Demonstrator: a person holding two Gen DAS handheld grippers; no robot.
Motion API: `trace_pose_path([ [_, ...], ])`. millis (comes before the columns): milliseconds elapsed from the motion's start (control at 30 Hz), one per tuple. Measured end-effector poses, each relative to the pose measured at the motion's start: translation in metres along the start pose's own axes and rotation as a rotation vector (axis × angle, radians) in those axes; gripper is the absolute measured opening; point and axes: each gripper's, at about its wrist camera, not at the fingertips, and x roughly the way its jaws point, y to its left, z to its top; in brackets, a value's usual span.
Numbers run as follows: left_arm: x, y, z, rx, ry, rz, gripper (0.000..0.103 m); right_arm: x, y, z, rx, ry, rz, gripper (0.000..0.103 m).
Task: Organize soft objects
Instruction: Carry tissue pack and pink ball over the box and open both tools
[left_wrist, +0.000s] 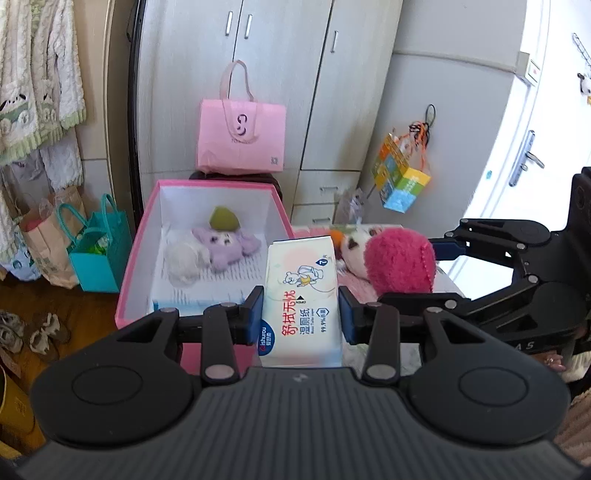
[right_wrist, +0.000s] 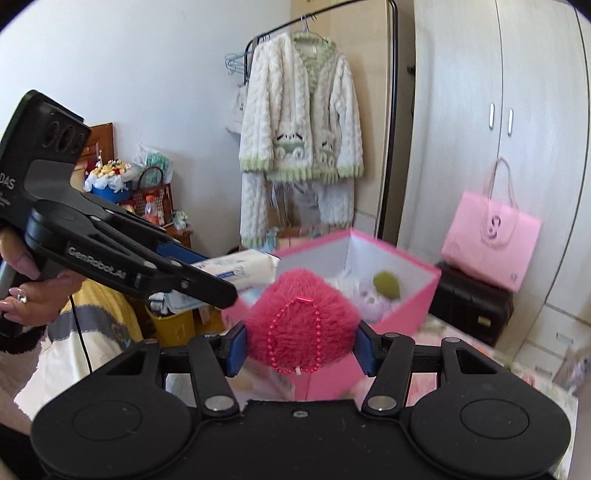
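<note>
My left gripper (left_wrist: 301, 312) is shut on a white pack of wet wipes (left_wrist: 301, 295), held up in front of an open pink box (left_wrist: 140, 236). Inside the box lie a purple plush (left_wrist: 225, 245), a white fluffy toy (left_wrist: 184, 258) and a green piece (left_wrist: 223, 218). My right gripper (right_wrist: 301, 345) is shut on a fuzzy pink plush (right_wrist: 299, 314) with a bead chain, held above the pink box (right_wrist: 432, 291). In the left wrist view the pink plush (left_wrist: 400, 260) and the right gripper (left_wrist: 421, 269) show at the right. The left gripper (right_wrist: 236, 275) with the wipes pack (right_wrist: 240, 267) shows at the left of the right wrist view.
A white and orange plush (left_wrist: 351, 243) lies on the pink bedding behind the wipes. A pink tote (left_wrist: 242, 140) sits on a dark case before grey wardrobes. Paper bags (left_wrist: 96, 251) stand on the floor at left. A knitted cardigan (right_wrist: 299, 125) hangs on a rack. A person's hand (right_wrist: 26, 291) holds the left gripper.
</note>
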Motion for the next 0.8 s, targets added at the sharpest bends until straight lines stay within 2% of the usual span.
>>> trace_pose_path([
  [233,0.043,0.033,0.020,-0.053,-0.010,0.037,0.040,0.053,-0.026,0.017,-0.010,-0.017,0.010,0.062],
  [500,0.107,0.068,0.034,-0.105,0.057,0.106,0.040,0.130,-0.054,0.035,0.001,0.093,0.067,0.062],
  [800,0.151,0.087,0.033,-0.125,0.138,0.172,0.040,0.186,-0.065,0.032,-0.057,0.211,0.013,0.062],
])
